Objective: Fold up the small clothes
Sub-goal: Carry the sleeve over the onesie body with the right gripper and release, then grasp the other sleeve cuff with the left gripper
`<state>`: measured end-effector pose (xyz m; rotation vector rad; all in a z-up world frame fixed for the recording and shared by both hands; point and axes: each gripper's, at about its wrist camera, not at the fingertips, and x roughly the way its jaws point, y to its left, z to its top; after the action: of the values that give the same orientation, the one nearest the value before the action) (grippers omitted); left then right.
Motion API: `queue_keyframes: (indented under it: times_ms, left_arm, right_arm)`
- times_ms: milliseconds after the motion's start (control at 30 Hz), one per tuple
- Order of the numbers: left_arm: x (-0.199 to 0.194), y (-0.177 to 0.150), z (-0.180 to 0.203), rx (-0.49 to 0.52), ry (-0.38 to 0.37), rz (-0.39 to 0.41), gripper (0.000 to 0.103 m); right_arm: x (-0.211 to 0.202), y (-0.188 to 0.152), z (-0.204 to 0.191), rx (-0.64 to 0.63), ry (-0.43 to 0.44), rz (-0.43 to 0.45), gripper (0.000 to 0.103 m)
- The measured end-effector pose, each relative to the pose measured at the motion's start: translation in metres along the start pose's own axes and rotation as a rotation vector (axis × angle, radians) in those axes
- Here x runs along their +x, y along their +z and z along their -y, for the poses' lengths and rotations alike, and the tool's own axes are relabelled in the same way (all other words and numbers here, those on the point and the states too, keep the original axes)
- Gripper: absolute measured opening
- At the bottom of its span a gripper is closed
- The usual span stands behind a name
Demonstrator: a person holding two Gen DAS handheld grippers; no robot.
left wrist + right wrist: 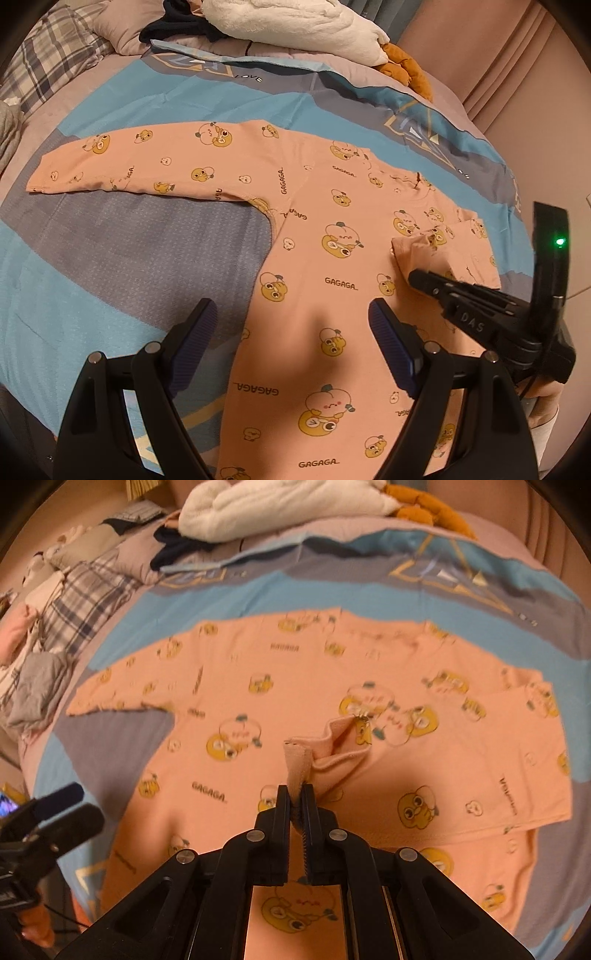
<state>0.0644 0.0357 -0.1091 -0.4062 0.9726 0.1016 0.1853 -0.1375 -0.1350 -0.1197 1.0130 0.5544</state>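
You have the peach shirt (332, 295) spread flat on the blue and grey bedcover (129, 258), and everything here is easiest placed against that shirt. Your right gripper (295, 797) is pinched tight on the cuff (325, 746) of the shirt's right sleeve, with the fabric bunched between the closed fingers and lifted over the middle of the chest. That sleeve is already carried inward across the body, so the first fold is under way but not yet laid down and flattened. Your left gripper (291, 332) hovers over the lower body of the shirt with its fingers wide apart and nothing between them. The left sleeve (140, 166) lies stretched straight out from the shoulder, flat and unfolded, so it is yet to be brought in. After both sleeves are in, the body has to be folded up from the hem, so you are early in the job. The right wrist view is motion-blurred, so I cannot tell how neatly the folded sleeve sits along the shirt's side edge. Beyond the collar end of the shirt lie a white plush blanket (295, 26) and a dark garment (177, 26).
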Motion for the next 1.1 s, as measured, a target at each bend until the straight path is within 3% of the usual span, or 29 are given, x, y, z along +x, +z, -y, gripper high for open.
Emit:
queue_keyframes:
  times_ms: [167,233,300,367,567,733,933,967,1000,1067,1100]
  left_arm:
    - [0.002,-0.001,0.000,0.005,0.003,-0.007,0.084]
    - [0.002,0.000,0.000,0.004,-0.010,-0.009,0.084]
    - [0.002,0.002,0.002,0.001,-0.029,-0.013,0.084]
    - [0.005,0.006,0.005,-0.001,-0.060,-0.019,0.084]
    - [0.027,0.018,0.032,0.032,-0.151,-0.043,0.084]
    - [0.069,0.022,0.063,0.063,-0.256,-0.119,0.082]
    - [0.115,0.023,0.090,0.079,-0.313,-0.189,0.055]
    - [0.116,0.023,0.092,0.086,-0.314,-0.175,0.047]
    - [0.116,0.024,0.093,0.094,-0.315,-0.160,0.030]
    - [0.122,0.025,0.094,0.085,-0.303,-0.176,0.006]
    - [0.125,0.026,0.093,0.078,-0.295,-0.185,0.008]
  right_arm:
    - [0.005,-0.003,0.006,0.047,0.034,-0.034,0.010]
    - [0.000,-0.004,0.007,0.050,0.043,-0.032,0.018]
    - [-0.016,-0.006,0.012,0.059,0.059,0.012,0.036]
    - [-0.032,-0.009,0.018,0.073,0.057,0.056,0.046]
    - [-0.072,-0.025,0.055,0.184,-0.059,0.145,0.047]
    - [-0.082,-0.039,0.084,0.292,-0.080,0.162,0.047]
    - [-0.083,-0.058,0.108,0.381,-0.114,0.150,0.047]
    - [-0.084,-0.062,0.111,0.389,-0.119,0.149,0.047]
    - [-0.085,-0.064,0.113,0.397,-0.124,0.147,0.047]
    - [-0.085,-0.068,0.116,0.406,-0.139,0.145,0.047]
    - [-0.085,-0.069,0.117,0.410,-0.142,0.146,0.047]
